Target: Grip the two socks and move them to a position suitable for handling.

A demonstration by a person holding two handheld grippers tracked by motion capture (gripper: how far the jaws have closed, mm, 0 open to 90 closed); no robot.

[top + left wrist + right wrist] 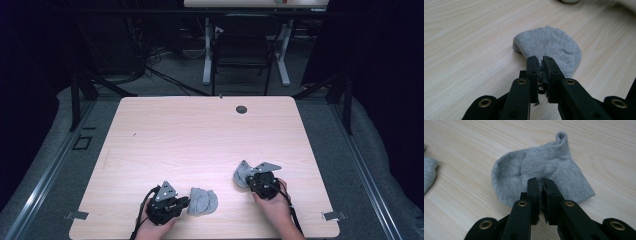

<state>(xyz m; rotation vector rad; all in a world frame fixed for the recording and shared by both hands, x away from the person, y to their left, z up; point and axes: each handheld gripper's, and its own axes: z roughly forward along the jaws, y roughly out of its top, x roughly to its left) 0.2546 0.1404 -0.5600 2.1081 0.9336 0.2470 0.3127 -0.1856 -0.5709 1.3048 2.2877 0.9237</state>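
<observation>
Jaws of left gripper (540,61) sit pressed together w/ barely a slit between; near edge of left sock (551,48) runs under the tips, so probably pinched, tho actual grip is hidden behind the jaws. Right gripper (540,182) same: jaws closed at near edge of right sock (541,172), cloth contact not quite visible. Both socks lie flat on table (200,130), near front edge, well apart from each other. Each gripper takes its own sock, likely so the pair can be brought together. High view: hands cover grippers' undersides; right sock mostly hidden behind gripper. Round hole (241,109) near far edge of table.
</observation>
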